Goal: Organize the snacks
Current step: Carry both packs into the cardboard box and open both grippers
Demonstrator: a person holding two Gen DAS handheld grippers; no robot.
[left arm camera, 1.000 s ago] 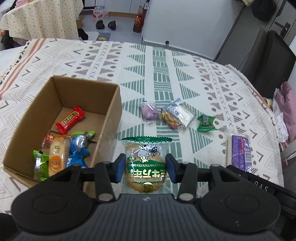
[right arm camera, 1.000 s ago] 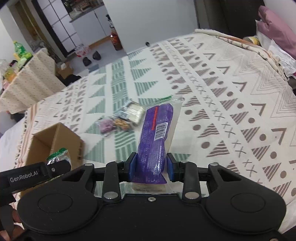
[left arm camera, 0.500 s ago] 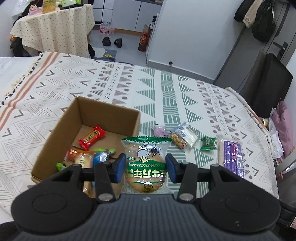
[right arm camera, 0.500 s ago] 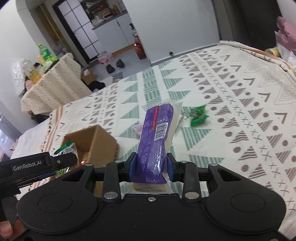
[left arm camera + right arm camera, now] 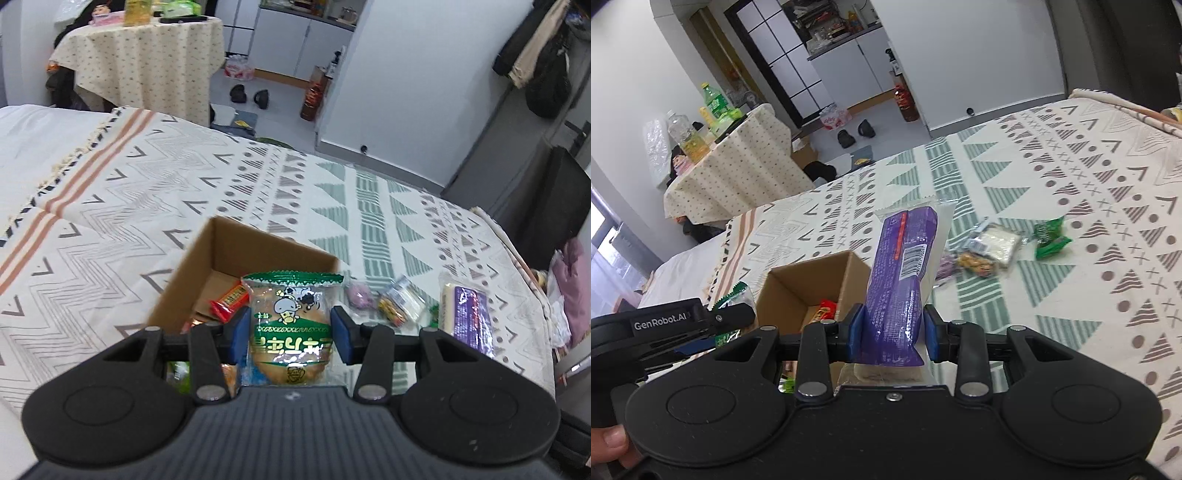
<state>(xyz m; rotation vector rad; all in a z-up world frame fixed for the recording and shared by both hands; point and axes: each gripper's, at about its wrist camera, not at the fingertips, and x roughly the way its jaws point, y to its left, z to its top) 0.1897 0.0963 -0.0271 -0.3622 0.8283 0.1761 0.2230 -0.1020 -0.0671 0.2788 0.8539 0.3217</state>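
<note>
Tongs of both hands grip snacks above the bed: left tongs [image 5: 288, 329] pinch a green-labelled bun packet [image 5: 291, 328] beside the cardboard box [image 5: 192, 269], nearer than right tongs [image 5: 893, 332] clamping an upright purple packet [image 5: 901, 284].

Soft, even daylight fills the room; we see only faint shadows on the patterned blanket [image 5: 147, 206]. In the right wrist view a bright window [image 5: 605, 236] glows at the left edge. Glare flecks the clear wrapper of the bun [image 5: 290, 328] and the purple pack [image 5: 901, 280]. Fisheye distortion bends walls and door frames at the borders (strongest in the corners). Loose snacks [image 5: 397, 301] past the box [image 5: 192, 273] look slightly blurred; the centres stay sharp.
</note>
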